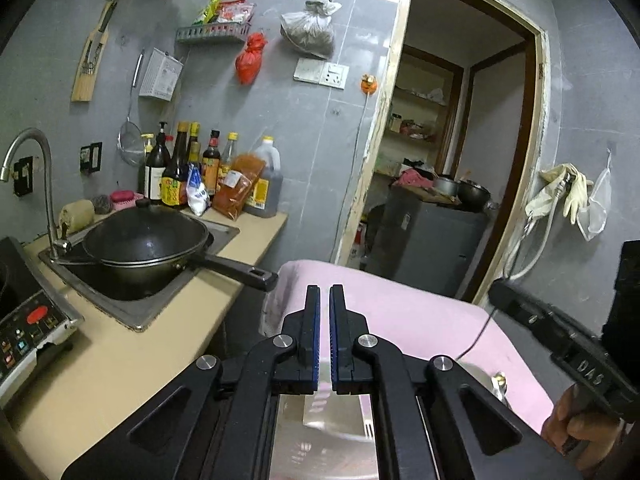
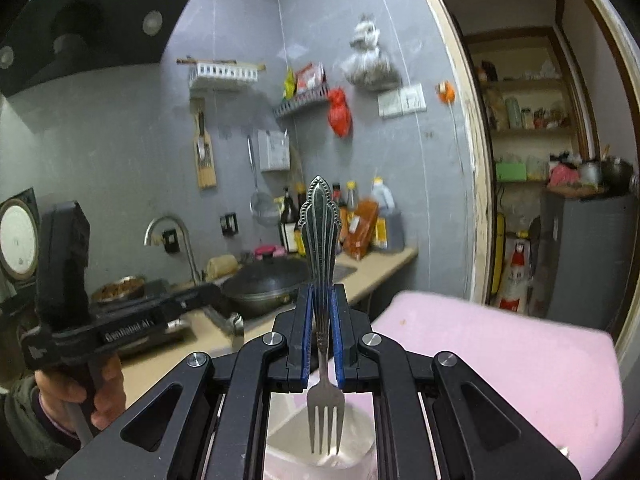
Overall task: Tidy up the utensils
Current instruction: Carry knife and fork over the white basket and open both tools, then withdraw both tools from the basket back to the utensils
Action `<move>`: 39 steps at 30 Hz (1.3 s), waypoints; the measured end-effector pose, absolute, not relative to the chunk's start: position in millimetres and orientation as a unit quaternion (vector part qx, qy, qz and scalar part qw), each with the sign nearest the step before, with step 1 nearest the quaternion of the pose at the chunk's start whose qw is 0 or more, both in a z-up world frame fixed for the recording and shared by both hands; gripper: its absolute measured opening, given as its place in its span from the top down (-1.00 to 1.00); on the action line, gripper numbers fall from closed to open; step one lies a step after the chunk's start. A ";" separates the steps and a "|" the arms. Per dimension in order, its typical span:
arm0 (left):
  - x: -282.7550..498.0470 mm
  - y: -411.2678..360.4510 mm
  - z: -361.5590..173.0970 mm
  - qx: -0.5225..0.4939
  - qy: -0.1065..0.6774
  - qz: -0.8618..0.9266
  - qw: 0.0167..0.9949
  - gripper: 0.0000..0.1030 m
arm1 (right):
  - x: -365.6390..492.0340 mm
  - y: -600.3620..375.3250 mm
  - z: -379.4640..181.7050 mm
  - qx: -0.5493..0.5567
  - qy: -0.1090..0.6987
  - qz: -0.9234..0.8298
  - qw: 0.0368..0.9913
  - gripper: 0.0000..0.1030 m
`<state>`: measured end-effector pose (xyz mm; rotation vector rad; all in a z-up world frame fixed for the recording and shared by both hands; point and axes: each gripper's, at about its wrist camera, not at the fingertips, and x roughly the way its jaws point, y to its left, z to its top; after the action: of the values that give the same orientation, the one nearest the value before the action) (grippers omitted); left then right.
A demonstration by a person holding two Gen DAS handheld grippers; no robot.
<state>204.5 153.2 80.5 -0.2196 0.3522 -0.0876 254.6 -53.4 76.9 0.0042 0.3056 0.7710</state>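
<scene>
While "DAS" marks the right gripper [image 1: 520, 308], "GenRobot AI" marks the left gripper [image 2: 216, 300].

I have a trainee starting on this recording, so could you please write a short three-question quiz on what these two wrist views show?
1. True or false: the right claw is shut on a fork whose tines point back toward the camera.
2. What is between the pads of the left claw? A) a spoon B) a knife C) nothing
3. What does the black wok rest in?

Key
1. True: the ornate handle sticks forward and the tines hang near the camera.
2. C: its pads stand nearly together with nothing between them.
3. The steel sink, beside the faucet.
</scene>
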 end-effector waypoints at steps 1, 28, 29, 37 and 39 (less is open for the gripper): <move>202.3 152.3 78.9 -0.109 0.177 -0.046 0.977 0.96 | 254.9 -53.6 73.1 0.002 0.156 0.375 0.914 0.85; 161.4 34.2 81.8 -0.078 0.147 -0.121 0.979 -0.73 | 174.5 -189.9 92.3 -0.019 0.094 0.182 0.979 -1.00; 160.4 26.7 79.6 -0.078 0.145 -0.122 0.979 -0.76 | 170.9 -196.9 89.7 -0.024 0.094 0.173 0.980 -1.00; 154.2 -16.2 59.6 -0.046 0.161 -0.141 0.976 -0.84 | 153.2 -244.8 69.1 -0.039 0.095 0.119 0.988 -1.00; 154.3 -25.4 50.4 -0.040 0.174 -0.146 0.973 -0.84 | 153.8 -254.8 62.8 -0.040 0.104 0.109 0.988 -1.00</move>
<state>154.3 -25.4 50.4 -0.0808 0.3512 -0.2939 153.8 -254.8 62.8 -0.0810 0.2091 0.2185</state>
